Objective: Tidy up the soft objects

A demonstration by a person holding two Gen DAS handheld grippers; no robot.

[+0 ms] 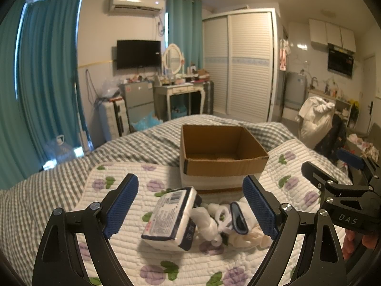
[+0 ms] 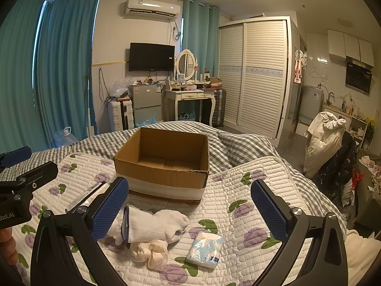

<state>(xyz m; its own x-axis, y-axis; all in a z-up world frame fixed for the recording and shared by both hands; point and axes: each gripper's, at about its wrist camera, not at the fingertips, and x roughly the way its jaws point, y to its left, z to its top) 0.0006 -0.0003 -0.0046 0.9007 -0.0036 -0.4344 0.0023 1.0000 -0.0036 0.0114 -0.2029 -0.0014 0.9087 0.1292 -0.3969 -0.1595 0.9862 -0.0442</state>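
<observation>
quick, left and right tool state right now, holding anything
Left tool: open, holding nothing, above the tissue pack.
Right tool: open, holding nothing, above the white sock.

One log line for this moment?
left gripper: open | right gripper: open | brown cardboard box: empty | white sock: on quilt

Both wrist cameras sit low over the quilted bedspread (image 1: 133,257), facing down the bed toward the far wall with the television (image 2: 152,56). The left view looks along its fingers from close above the tissue pack (image 1: 171,217); the right view stands just to its right, close above the white sock (image 2: 154,224). They share the open cardboard box (image 1: 221,150) straight ahead, the sock pile and the wardrobe (image 2: 257,74) — and each catches the other gripper at its edge
</observation>
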